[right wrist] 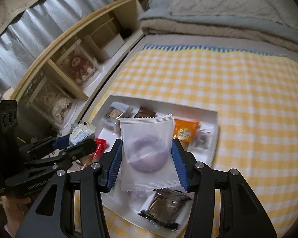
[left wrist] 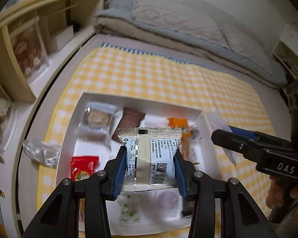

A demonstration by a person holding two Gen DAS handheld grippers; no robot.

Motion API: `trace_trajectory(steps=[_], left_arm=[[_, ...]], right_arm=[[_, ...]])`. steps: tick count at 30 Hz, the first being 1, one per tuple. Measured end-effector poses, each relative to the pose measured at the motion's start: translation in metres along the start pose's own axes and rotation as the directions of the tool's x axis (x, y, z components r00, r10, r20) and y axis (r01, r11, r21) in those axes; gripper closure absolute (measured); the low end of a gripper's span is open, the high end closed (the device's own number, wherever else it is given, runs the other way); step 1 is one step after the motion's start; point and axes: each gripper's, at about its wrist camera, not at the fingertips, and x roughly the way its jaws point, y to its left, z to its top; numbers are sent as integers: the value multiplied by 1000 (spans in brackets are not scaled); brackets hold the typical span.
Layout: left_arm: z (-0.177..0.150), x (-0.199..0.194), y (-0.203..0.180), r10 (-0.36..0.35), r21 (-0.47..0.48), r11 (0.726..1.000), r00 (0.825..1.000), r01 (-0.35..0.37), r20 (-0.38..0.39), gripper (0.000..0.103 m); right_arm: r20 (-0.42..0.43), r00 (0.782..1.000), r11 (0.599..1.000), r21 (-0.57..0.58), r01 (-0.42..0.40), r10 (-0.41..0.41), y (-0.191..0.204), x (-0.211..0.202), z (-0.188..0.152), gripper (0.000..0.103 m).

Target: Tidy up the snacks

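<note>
My left gripper [left wrist: 150,165] pinches a printed snack packet [left wrist: 150,154]; my right gripper [right wrist: 147,163] clamps what looks like a purple donut pack [right wrist: 147,152], both over the white tray [right wrist: 215,119].

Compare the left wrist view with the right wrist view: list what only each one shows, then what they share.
Only the left wrist view: the printed back of the silver packet clamped in the left gripper, a green-speckled candy, and a crumpled clear wrapper outside the tray.

Only the right wrist view: the purple ring in the white pouch held by the right gripper, and a dark foil pack.

Both: the white tray, orange packet, red packet, yellow checked cloth.
</note>
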Motion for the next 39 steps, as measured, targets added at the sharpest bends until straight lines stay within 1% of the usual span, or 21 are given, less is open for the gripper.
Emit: trace_trajectory(steps=[6,10,12,14,18,20,21,23,28,31,33,34,35,36,39], left_arm=[[7,27,15,-15,-45,999,998,13,-54,60],[14,46,23,-41,-78,996,997,37,-61,58],[16,55,24,-52,-81,996,997,47,-59,50],[17,62,23,-43,-67,997,997,39,-64,41],[17,71,19,-30,-42,999,996,27,-83,31],[17,72,17,-23,-35,999,996,20,-87,24],[16,73,15,-22,-33,999,996,19,-86,22],[16,71,14,-22,-34,999,996,19,-86,13],[15,65,12,-20,-29,999,997,18,-75,1],[14,56,11,-16,-20,1000,998,15,-58,0],[13,48,11,-29,-14,1000,999,28,-46,0],[12,45,12,-33,-14,999,999,32,-42,0],[12,41,12,-35,-16,999,999,35,-35,0],[11,36,13,-33,-20,999,999,32,-27,0],[8,19,13,-11,-29,1000,1000,11,5,0]], right_arm=[[-40,998,998,48,-45,47,3,31,5,50],[-58,994,993,81,-87,92,4,47,9,48],[-60,994,993,84,-83,88,5,50,10,40],[-55,996,995,74,-70,75,5,50,11,37],[-54,998,998,42,-43,46,3,48,12,37],[-57,998,999,33,-33,35,1,46,12,37],[-58,998,999,29,-31,33,0,46,12,37],[-58,998,999,24,-23,25,-2,43,10,37],[-53,999,1000,10,-12,13,-5,34,9,34],[-31,999,1000,-15,-7,7,-2,25,9,23],[-3,1000,999,-43,8,-8,1,15,8,12],[9,1000,998,-53,14,-13,3,11,8,9],[23,1000,998,-64,19,-18,4,7,8,3],[42,999,997,-76,30,-27,6,0,7,0],[72,996,994,-99,53,-46,8,-15,6,0]])
